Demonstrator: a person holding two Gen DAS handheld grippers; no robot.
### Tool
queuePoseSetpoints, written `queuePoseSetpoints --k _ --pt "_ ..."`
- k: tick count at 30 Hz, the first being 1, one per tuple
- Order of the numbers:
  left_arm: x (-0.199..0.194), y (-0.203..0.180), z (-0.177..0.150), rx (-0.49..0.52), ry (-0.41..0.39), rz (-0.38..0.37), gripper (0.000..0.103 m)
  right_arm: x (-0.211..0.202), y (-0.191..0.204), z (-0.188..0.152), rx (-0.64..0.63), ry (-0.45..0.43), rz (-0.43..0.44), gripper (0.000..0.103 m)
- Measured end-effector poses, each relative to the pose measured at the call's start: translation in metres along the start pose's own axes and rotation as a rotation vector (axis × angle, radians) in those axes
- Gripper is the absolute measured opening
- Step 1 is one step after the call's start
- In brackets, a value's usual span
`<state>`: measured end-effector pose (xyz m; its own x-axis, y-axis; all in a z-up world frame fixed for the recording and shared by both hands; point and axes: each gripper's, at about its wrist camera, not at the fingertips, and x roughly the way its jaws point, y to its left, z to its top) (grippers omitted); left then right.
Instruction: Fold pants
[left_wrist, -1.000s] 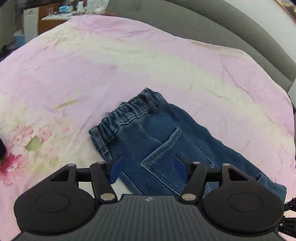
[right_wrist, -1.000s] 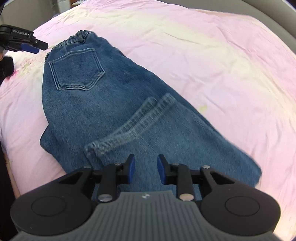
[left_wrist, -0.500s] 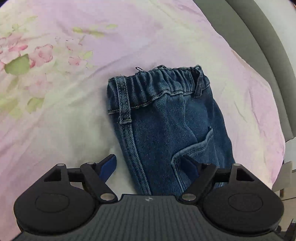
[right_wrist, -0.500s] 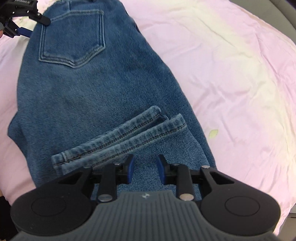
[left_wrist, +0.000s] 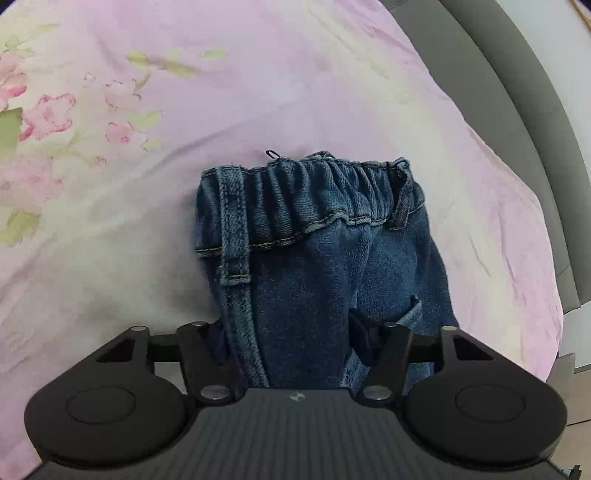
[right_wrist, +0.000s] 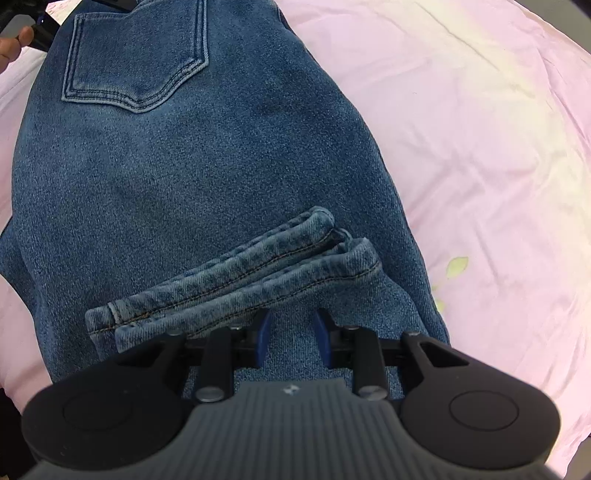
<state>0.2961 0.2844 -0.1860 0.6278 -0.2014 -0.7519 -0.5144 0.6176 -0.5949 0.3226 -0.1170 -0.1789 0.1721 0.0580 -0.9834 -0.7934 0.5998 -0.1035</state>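
Blue denim pants (left_wrist: 314, 266) lie on a pink floral bedsheet (left_wrist: 110, 184), elastic waistband (left_wrist: 306, 188) farthest from the camera. My left gripper (left_wrist: 291, 339) is open, its fingers set either side of the cloth just below the waistband. In the right wrist view the pants (right_wrist: 184, 166) lie with the back pocket (right_wrist: 133, 62) up and the two leg hems (right_wrist: 236, 277) folded back over the legs. My right gripper (right_wrist: 291, 339) holds the folded leg cloth just behind the hems, with a narrow gap between its jaws.
A grey padded headboard (left_wrist: 517, 92) curves along the bed's far right side. The bedsheet (right_wrist: 480, 147) spreads to the right of the pants. The other gripper and a fingertip (right_wrist: 11, 48) show at the top left of the right wrist view.
My left gripper has moved in and down onto the waistband end, cloth now between its fingers. My right gripper has carried the leg hems further up over the pants toward the pocket.
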Motion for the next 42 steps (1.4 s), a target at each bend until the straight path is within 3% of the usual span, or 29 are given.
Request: queuePoseSetpoints --k 2,5,12,16,19,21,23,28,31,35,38,42 --pt "-0.011 -0.008 -0.003 0.027 -0.033 -0.016 0.052 -0.001 -0.002 0.0 0.011 -0.002 0.008 0.025" --pt "-0.033 -0.029 -0.011 0.106 -0.102 -0.065 0.045 -0.003 -0.006 -0.002 0.035 -0.01 0.016 0.025" --pt "-0.088 -0.11 -0.043 0.397 -0.204 -0.178 0.043 -0.009 -0.001 -0.006 0.047 -0.033 -0.016 0.025" --pt "-0.113 -0.159 -0.084 0.611 -0.247 -0.207 0.043 -0.016 -0.01 -0.013 0.109 -0.07 0.008 0.024" --pt "-0.127 -0.195 -0.129 0.805 -0.292 -0.19 0.043 -0.032 -0.017 -0.022 0.166 -0.12 0.021 0.024" --pt "-0.129 -0.217 -0.163 0.945 -0.318 -0.176 0.043 -0.053 -0.024 -0.034 0.209 -0.17 0.024 0.035" --pt "-0.123 -0.238 -0.204 1.073 -0.328 -0.165 0.043 -0.072 -0.031 -0.047 0.241 -0.196 0.017 0.037" --pt "-0.096 -0.271 -0.287 1.34 -0.276 -0.114 0.043 -0.106 -0.049 -0.101 0.305 -0.17 -0.051 0.038" --pt "-0.067 -0.276 -0.336 1.525 -0.205 -0.076 0.043 -0.113 -0.054 -0.142 0.353 -0.149 -0.068 0.038" --pt "-0.03 -0.272 -0.387 1.688 -0.101 -0.013 0.042 -0.115 -0.057 -0.186 0.425 -0.142 -0.06 0.038" --pt "-0.016 -0.263 -0.408 1.764 -0.103 0.034 0.043 -0.114 -0.057 -0.214 0.482 -0.144 -0.04 0.038" --pt "-0.01 -0.267 -0.406 1.804 -0.037 0.038 0.048 -0.115 -0.057 -0.233 0.532 -0.151 -0.011 0.038"
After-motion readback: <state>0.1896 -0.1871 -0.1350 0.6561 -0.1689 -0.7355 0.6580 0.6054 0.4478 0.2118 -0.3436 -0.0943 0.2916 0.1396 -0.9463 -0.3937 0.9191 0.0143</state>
